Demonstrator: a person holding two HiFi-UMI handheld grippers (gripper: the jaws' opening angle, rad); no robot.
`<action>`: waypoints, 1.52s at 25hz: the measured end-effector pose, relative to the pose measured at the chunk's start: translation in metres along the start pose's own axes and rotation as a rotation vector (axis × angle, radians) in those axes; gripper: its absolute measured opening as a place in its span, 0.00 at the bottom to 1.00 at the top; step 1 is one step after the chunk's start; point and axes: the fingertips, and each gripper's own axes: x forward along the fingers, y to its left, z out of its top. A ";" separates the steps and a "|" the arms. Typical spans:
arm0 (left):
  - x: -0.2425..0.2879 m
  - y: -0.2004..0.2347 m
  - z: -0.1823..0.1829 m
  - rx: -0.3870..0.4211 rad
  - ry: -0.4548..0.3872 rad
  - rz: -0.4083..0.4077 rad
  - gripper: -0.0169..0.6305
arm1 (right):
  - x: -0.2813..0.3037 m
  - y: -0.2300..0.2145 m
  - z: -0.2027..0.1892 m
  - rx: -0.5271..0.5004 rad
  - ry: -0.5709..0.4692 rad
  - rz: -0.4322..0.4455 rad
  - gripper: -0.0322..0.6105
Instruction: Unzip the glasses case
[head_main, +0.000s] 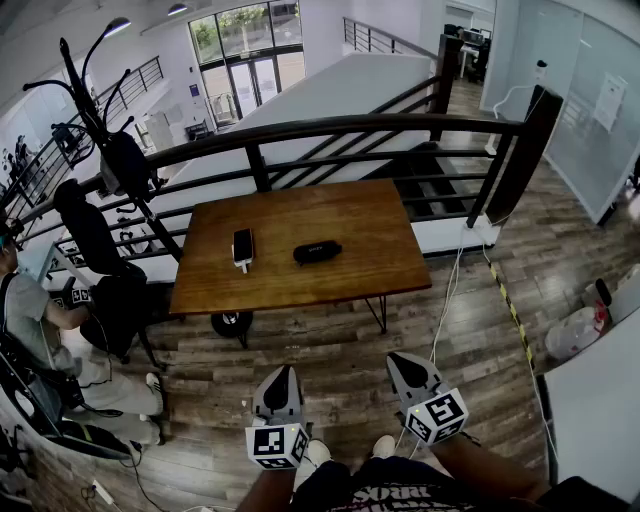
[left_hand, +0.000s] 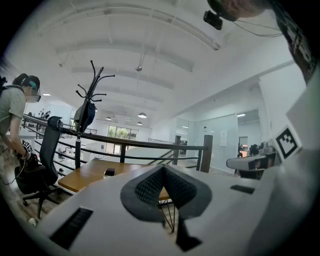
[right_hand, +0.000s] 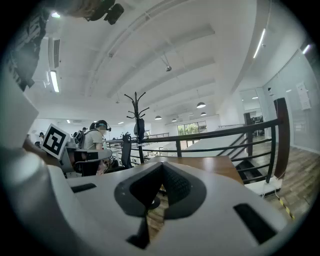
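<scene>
The black glasses case (head_main: 317, 252) lies zipped near the middle of the wooden table (head_main: 370, 225). Both grippers hang low over the floor, close to the person's body and well short of the table. My left gripper (head_main: 284, 373) is shut with nothing in it, and so is my right gripper (head_main: 402, 360). In the left gripper view the shut jaws of the left gripper (left_hand: 163, 168) cover most of the table (left_hand: 87, 172), and the case is hidden. The right gripper view shows the right gripper (right_hand: 161, 164) shut, with the table (right_hand: 210, 162) beyond it.
A black-and-white phone-like device (head_main: 243, 247) lies left of the case. A dark railing (head_main: 330, 128) runs behind the table. An office chair (head_main: 105, 275), a coat rack (head_main: 100, 120) and a seated person (head_main: 30, 320) are at left. A white cable (head_main: 445, 300) crosses the floor at right.
</scene>
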 end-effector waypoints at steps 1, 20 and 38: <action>0.000 0.000 0.000 0.001 -0.001 -0.001 0.03 | 0.000 0.001 0.000 -0.003 0.000 0.002 0.05; 0.015 0.018 0.007 0.025 0.031 -0.033 0.03 | 0.018 0.010 0.005 0.027 0.027 -0.008 0.05; 0.029 0.082 0.025 0.007 -0.001 -0.114 0.03 | 0.068 0.040 0.028 0.014 0.011 -0.105 0.05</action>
